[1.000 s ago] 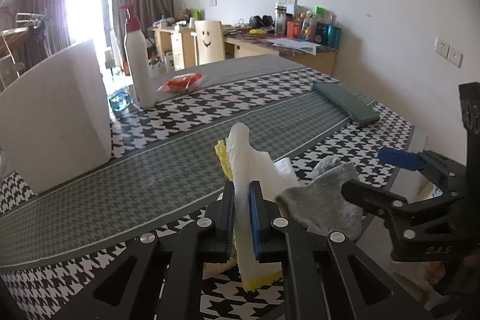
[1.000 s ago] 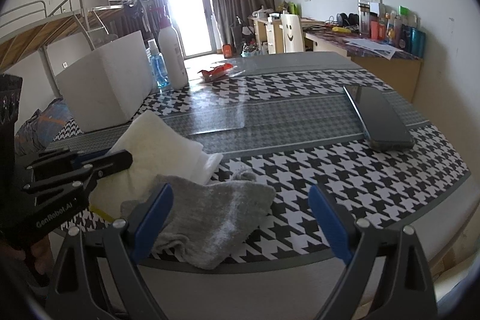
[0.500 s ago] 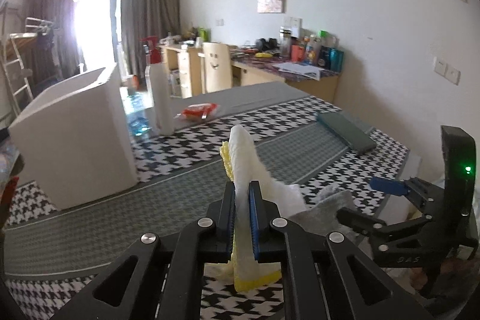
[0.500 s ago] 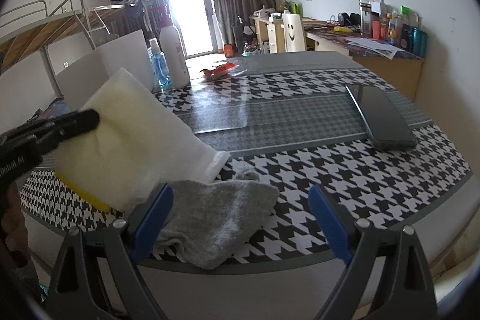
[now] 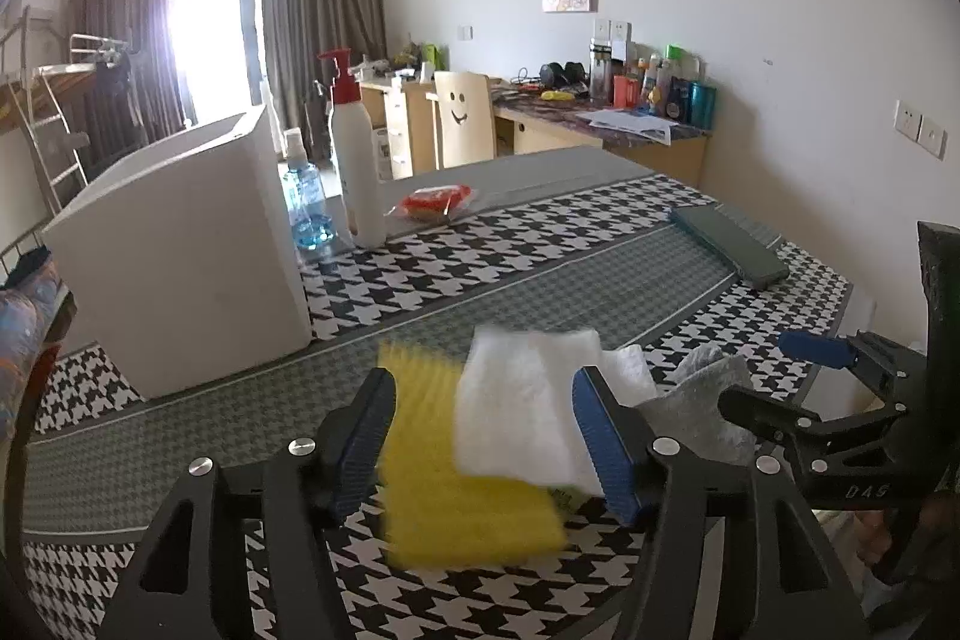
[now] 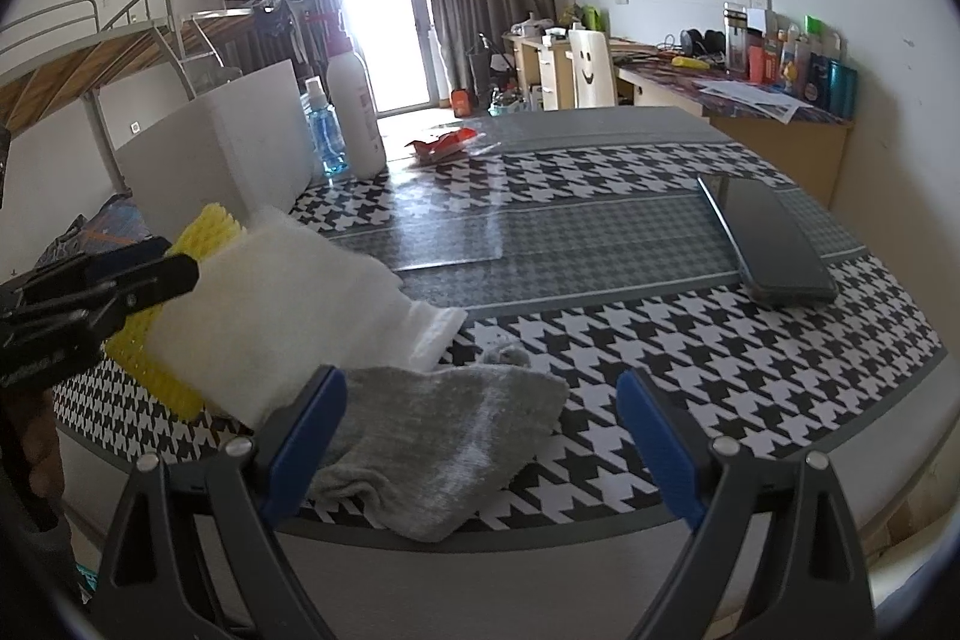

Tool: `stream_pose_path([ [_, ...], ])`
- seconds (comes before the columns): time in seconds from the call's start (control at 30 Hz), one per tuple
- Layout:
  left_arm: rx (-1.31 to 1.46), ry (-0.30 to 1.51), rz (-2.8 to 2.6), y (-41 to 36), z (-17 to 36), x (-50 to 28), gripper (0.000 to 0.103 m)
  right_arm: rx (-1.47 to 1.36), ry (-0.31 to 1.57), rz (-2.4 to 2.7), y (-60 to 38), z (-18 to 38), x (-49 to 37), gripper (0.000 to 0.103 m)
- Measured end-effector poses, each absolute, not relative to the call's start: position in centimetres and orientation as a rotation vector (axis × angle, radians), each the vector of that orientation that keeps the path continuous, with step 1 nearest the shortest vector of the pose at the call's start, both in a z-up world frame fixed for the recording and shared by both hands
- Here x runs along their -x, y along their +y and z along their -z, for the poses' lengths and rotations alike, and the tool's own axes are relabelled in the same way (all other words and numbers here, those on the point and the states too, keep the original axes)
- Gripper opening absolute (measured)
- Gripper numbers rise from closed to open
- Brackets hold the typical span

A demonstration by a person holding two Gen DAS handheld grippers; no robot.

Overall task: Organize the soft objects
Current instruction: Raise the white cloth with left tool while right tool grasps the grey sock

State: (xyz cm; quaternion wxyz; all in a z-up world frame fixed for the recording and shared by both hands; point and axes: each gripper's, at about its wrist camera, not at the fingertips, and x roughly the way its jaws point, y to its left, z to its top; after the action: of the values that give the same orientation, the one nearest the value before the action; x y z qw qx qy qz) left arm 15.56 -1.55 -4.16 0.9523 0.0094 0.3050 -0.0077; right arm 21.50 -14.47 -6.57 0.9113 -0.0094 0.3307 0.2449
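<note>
L gripper [image 5: 483, 445]: jaws were pinching sponge, now spread wide | yellow/white sponge [image 5: 480, 436] blurred btwn fingers, prob. dropping to table [image 5: 540, 292], not in white box [image 5: 180, 250] | R gripper [image 6: 480, 436]: spread, empty, over grey sock [image 6: 444, 454] | sponge unplaced.

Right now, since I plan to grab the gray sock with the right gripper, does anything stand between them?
Nothing visible does: the right gripper is open just before the gray sock. The white-and-yellow sponge only borders the sock's left edge.
</note>
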Motion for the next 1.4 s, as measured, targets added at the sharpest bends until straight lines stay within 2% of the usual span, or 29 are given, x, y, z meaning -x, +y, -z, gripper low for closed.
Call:
stream_pose_path([
  [0.6,-0.039,0.764,0.104,-4.9,7.5,-20.1,0.063,0.013,0.702,-0.520,-15.2,7.5,-22.0,0.094],
  [1.03,-0.063,0.880,0.100,-5.9,9.8,-22.3,0.032,0.048,0.698,-0.556,-15.4,7.9,-21.3,0.094],
  [1.4,-0.122,0.908,0.136,-6.9,10.3,-23.0,0.031,0.036,0.703,-0.571,-15.5,8.1,-21.2,0.094],
])
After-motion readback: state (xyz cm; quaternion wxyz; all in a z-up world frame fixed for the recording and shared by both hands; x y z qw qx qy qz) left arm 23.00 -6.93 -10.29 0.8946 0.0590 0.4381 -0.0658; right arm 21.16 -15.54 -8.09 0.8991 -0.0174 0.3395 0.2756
